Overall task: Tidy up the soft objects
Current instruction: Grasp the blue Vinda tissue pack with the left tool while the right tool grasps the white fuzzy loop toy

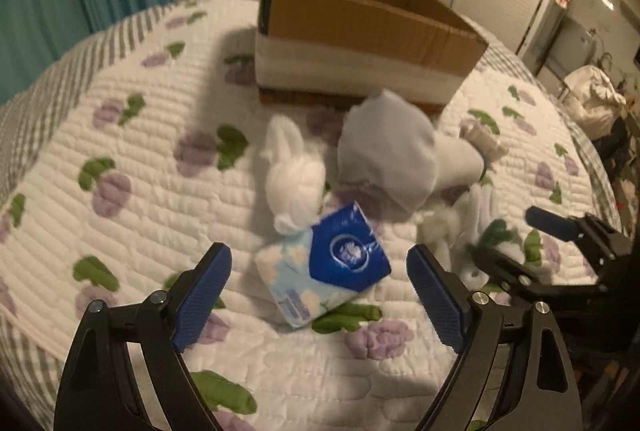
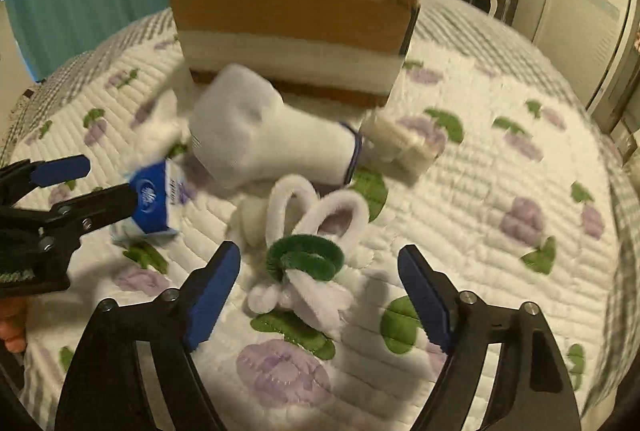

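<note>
Tissue pack [image 1: 324, 267] lies on the bed [image 1: 120, 159] just ahead of my left gripper [image 1: 320, 295], jaws wide, empty. Right gripper [image 2: 320, 295] likewise gapes over a plush toy [image 2: 308, 271]. I judge pickup comes next: straddle, close, carry to the box [image 1: 360, 35].

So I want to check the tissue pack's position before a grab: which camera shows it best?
The left wrist view: the tissue pack lies whole and unobstructed on the quilt, centred ahead of the open left gripper. In the right wrist view the tissue pack sits at the left, blurred and partly hidden behind the left gripper's finger.
</note>
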`<control>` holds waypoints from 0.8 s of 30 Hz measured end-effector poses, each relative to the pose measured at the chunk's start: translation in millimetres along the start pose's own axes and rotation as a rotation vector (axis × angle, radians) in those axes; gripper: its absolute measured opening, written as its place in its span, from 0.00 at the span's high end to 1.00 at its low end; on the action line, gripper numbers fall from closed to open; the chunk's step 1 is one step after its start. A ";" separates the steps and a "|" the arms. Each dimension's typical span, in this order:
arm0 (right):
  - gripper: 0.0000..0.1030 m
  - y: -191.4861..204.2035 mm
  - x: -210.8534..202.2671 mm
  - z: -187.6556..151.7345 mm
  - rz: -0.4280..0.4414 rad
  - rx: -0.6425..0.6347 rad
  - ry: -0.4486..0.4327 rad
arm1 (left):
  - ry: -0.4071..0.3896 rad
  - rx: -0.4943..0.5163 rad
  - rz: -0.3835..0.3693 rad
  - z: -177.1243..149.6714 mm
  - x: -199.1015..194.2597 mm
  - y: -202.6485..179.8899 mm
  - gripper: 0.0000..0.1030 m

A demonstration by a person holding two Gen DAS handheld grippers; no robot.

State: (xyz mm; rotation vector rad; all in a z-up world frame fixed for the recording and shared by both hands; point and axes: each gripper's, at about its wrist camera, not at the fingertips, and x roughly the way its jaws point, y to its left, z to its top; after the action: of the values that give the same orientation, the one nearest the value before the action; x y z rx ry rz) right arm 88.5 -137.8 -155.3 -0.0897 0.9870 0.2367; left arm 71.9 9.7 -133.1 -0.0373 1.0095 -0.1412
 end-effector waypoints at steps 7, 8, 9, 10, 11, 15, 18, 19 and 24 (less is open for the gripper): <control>0.61 -2.8 13.2 -0.8 0.007 0.017 0.019 | 0.111 -0.007 -0.012 -1.4 26.9 0.9 0.13; 0.62 -3.2 11.7 0.2 0.007 0.017 0.014 | 0.129 -0.008 -0.010 -1.4 31.0 0.9 0.13; 0.63 -3.2 10.4 0.0 0.007 0.018 0.008 | 0.154 -0.010 -0.004 -1.3 36.0 1.0 0.13; 0.64 -3.6 8.6 -0.1 0.009 0.019 0.002 | 0.165 -0.011 -0.008 -0.8 39.1 0.6 0.13; 0.64 -3.0 7.8 0.3 0.009 0.019 0.000 | 0.174 -0.010 -0.008 0.0 41.3 -0.2 0.13; 0.64 -3.0 5.3 1.0 0.014 0.027 -0.006 | 0.217 0.024 0.024 1.2 51.2 -7.8 0.13; 0.64 -2.5 1.1 0.9 0.013 0.028 -0.014 | 0.226 0.038 0.035 0.3 53.3 -10.9 0.15; 0.64 -2.3 -0.4 0.8 0.012 0.027 -0.017 | 0.223 0.039 0.035 -0.1 52.8 -11.9 0.17; 0.64 -2.0 -12.6 1.1 0.021 0.028 -0.041 | 0.198 0.047 0.025 -2.7 44.1 -15.8 0.19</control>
State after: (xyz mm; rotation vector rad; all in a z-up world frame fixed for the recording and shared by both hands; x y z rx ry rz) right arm 83.2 -141.5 -144.3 -0.0493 0.9508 0.2428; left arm 91.1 -11.8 -170.1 0.0328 1.2039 -0.1481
